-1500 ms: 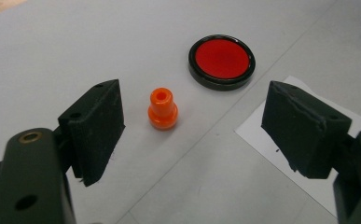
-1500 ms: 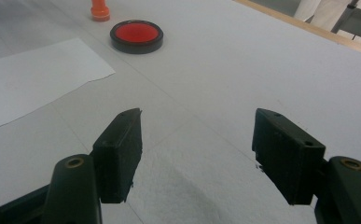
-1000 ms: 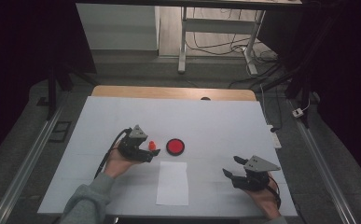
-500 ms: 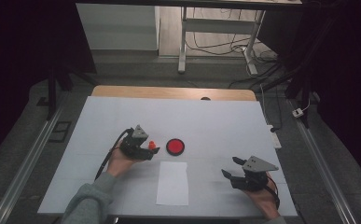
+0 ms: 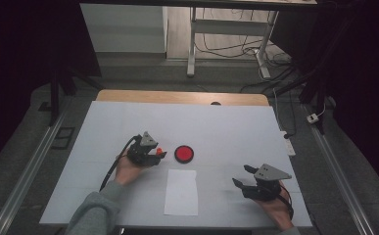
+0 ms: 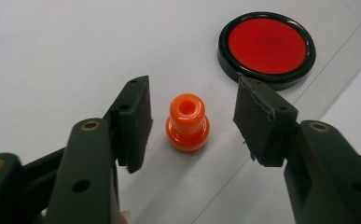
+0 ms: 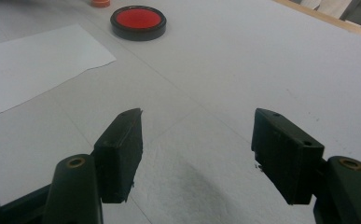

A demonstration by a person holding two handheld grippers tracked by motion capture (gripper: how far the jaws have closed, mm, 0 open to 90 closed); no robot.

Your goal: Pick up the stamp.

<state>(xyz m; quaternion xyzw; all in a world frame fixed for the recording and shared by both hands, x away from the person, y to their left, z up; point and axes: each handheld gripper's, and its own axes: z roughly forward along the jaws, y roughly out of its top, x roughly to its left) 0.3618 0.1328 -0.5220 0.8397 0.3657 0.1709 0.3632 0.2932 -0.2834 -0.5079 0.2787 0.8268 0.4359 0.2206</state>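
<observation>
Centrally, between the jaws of the left gripper [image 6: 191, 123], an orange stamp [image 6: 187, 123] is recorded: a small knobbed piece with a narrower neck and a wider base, standing upright on the white table cover [image 5: 236, 127]. The jaws have just been closing around it, yet a gap is seen on each side in the left gripper view; the pads [image 6: 136, 122] are not yet pressed on it.

Handling, as judged: the piece is taken to be light, hard, glossy plastic, so some slipperiness is expected. A hold low on the wider base, or across the waist beneath the top, is considered safest; a pinch high on the rounded top could let it squirt out or tip over. Little force should be needed.

Item beside: a red ink pad [image 6: 267, 46] in a round black case, lid off, is set just beyond the right-hand pad, apart from the stamp. In the high view it lies near the left gripper.

Item nearer the person: a white sheet of paper [image 5: 181, 192] is laid flat, between the two hands.

Item outermost: the right gripper [image 7: 197, 144] is held well apart from the stamp, low over bare table cover, its jaws spread wide with nothing between them.
</observation>
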